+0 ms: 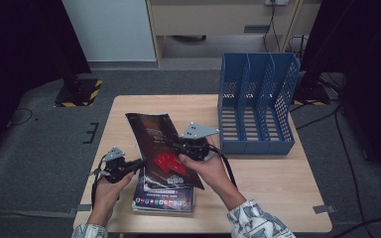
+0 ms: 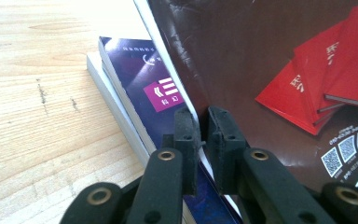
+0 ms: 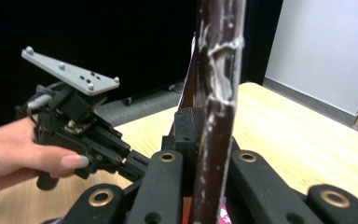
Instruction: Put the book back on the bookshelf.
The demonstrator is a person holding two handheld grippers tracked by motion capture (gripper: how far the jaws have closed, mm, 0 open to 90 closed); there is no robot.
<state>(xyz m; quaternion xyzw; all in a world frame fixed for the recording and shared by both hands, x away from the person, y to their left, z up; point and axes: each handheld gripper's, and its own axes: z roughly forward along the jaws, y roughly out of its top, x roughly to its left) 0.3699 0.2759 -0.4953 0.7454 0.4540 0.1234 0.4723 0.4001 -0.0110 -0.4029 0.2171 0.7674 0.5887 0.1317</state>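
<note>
Left of the blue file rack, well apart from it: left gripper, jaws nearly closed on the near left edge of the dark brochure, pinching the thin cover edge, probably to steady that side while lifted. Under the brochure, flat on the wooden table: stack of purple booklets, left lying, likely awaiting a turn. Nearer the rack, just beside its front corner: right gripper, jaws clamped tight on the brochure's opposite edge, seen edge-on. Brochure thus held tilted up off the stack between both grippers, presumably so as to stand it upright for a rack slot
</note>
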